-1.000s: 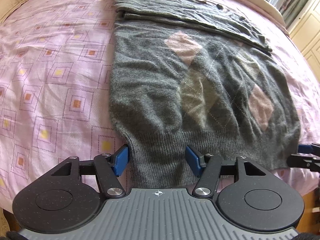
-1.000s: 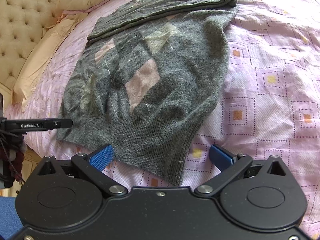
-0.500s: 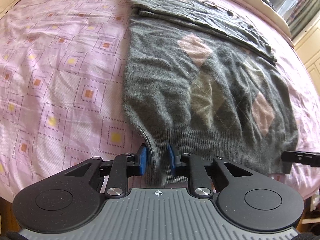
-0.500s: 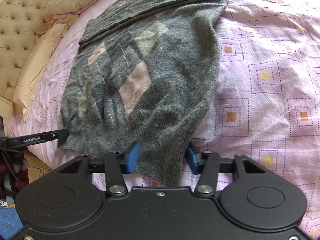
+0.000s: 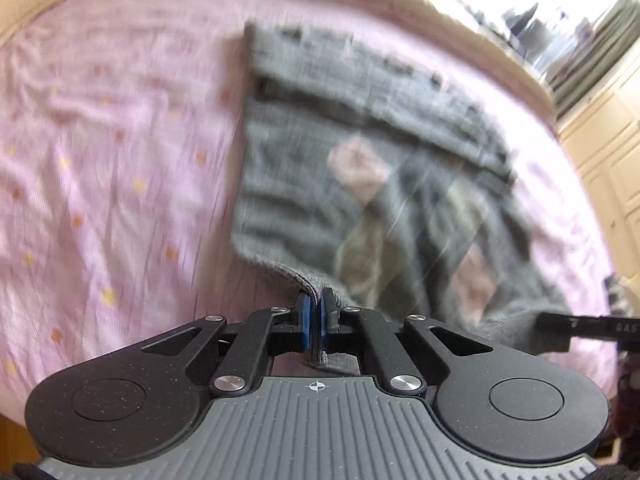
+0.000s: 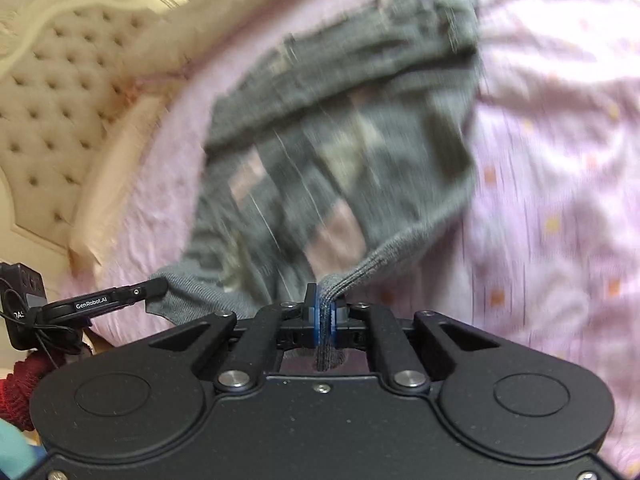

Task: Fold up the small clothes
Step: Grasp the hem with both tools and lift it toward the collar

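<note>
A grey argyle sweater (image 5: 372, 184) with pink and olive diamonds lies on the pink bedspread, its sleeves folded across the top. My left gripper (image 5: 316, 304) is shut on the ribbed hem at the sweater's left corner, which is lifted off the bed. In the right wrist view the sweater (image 6: 344, 160) hangs toward me, and my right gripper (image 6: 326, 304) is shut on the ribbed hem at its right corner. Each view shows the other gripper's finger at the opposite hem corner. Both views are motion-blurred.
The pink patterned bedspread (image 5: 100, 168) stretches to the left of the sweater and also to its right (image 6: 560, 200). A tufted cream headboard (image 6: 60, 100) rises at the far left. Cream cupboards (image 5: 612, 140) stand at the right. A red sleeve cuff (image 6: 16, 384) shows low left.
Both grippers went from open around the hem to shut on it, then lifted the hem corners off the bed and carried them forward toward the sweater's top.
</note>
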### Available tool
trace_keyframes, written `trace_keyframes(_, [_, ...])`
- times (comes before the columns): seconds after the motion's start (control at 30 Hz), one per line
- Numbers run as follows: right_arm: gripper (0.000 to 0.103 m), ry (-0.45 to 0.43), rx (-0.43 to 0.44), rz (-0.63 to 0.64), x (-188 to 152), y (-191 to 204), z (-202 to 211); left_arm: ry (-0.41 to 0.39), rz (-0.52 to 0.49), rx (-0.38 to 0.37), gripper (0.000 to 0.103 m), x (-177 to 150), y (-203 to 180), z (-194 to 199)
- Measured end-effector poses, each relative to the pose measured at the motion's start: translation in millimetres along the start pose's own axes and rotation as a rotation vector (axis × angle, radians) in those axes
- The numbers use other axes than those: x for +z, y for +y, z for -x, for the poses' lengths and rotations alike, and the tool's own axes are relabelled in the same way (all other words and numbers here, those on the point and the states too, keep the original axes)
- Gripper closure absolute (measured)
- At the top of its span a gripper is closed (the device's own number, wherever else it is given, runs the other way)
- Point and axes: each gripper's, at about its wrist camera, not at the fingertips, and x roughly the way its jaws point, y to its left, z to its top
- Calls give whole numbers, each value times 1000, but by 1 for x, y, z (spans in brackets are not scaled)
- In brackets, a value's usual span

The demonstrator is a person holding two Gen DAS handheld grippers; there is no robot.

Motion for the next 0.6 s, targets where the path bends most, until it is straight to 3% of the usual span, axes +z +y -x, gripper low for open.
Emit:
trace_keyframes(0.27, [91,-203,13,-13,78,8,28,-191,3,-68,99,87,-15,30])
trace_keyframes(0.43, [91,-293,19,-36,142,4,18,-283,-30,-105,99,153,-27,19])
trace_keyframes(0.6, [91,-326,-15,-39,203,-4,-15,-340,-45,-108,99,211,-36,-14])
